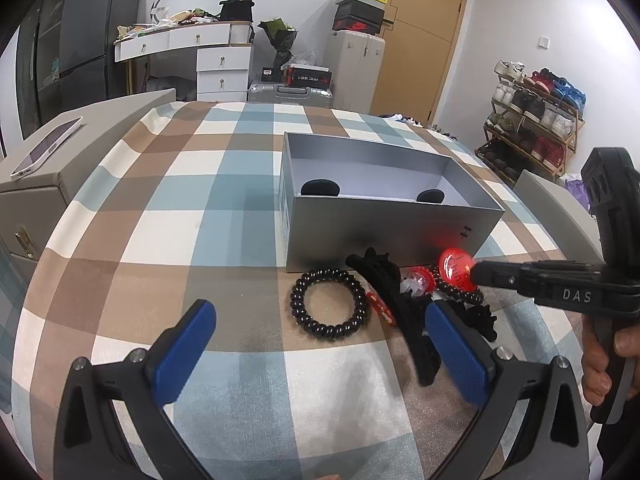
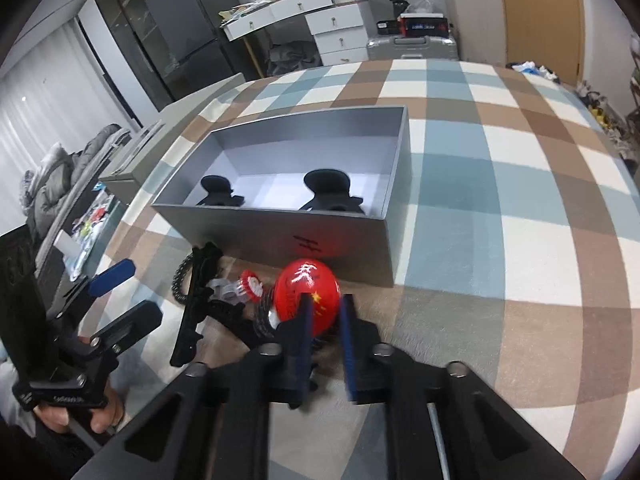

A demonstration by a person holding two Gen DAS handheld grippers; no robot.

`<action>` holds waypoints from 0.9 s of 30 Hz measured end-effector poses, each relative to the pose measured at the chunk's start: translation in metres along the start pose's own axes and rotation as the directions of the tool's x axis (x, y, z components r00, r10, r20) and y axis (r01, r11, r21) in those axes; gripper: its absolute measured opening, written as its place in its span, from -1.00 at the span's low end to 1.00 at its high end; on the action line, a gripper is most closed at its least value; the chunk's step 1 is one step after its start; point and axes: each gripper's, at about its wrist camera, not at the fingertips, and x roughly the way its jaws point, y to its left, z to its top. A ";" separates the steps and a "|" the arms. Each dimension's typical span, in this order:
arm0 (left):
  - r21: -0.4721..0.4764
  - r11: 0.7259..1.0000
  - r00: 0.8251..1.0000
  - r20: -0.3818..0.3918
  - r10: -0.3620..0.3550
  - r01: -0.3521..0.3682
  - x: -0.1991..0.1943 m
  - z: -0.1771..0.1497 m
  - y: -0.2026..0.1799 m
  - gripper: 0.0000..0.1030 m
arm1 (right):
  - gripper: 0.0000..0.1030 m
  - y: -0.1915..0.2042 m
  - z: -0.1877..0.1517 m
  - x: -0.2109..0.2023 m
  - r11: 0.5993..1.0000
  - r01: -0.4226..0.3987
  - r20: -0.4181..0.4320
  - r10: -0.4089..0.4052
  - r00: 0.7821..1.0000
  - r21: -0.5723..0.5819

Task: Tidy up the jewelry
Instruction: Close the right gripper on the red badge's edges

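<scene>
Jaws of the left gripper (image 1: 320,344) are standing wide open and empty, left of the box (image 1: 384,236), over a glossy black coil ring (image 1: 329,307). In front of the box, the right gripper (image 2: 326,312) is pinching the round, shiny red badge (image 2: 306,298). Lifting it straight up, clear of the tangled black clips (image 2: 196,304), should be keeping the box's thin card wall from catching it.

Crowded strip in front of the box, open cloth everywhere else.

Your way along the near wall of the grey box (image 1: 384,236) is blocked by a pile: the black coil bracelet (image 1: 329,307), black hair clips (image 1: 404,304) and the red badge (image 1: 456,274), which your right tongs (image 2: 326,316) clamp just beside the box wall. Your left tongs (image 1: 320,344) hang spread over bare checked cloth (image 1: 160,240), free to pass leftward. Inside the box two black clips (image 2: 332,192) take the near floor; the far half is free.
</scene>
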 end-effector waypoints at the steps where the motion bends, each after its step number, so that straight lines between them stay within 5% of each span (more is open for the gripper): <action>1: 0.000 1.000 1.000 0.000 0.000 0.000 0.000 0.000 0.000 0.98 | -0.80 -0.001 -0.001 0.001 1.000 -0.003 -0.010 0.003 1.000 -0.001; 15: -0.020 1.000 1.000 -0.005 -0.018 0.018 0.000 0.002 0.005 0.98 | -0.16 0.014 0.005 0.007 0.998 0.008 -0.028 -0.010 1.000 -0.057; 19: -0.035 0.999 1.000 -0.006 -0.024 0.024 0.001 0.002 0.008 0.98 | 0.18 0.024 0.007 0.014 0.992 0.050 -0.055 -0.056 0.997 -0.118; 27: -0.051 0.998 0.999 -0.008 -0.036 0.036 0.001 0.001 0.010 0.97 | 0.19 0.036 0.008 0.022 0.981 0.064 -0.068 -0.077 0.995 -0.181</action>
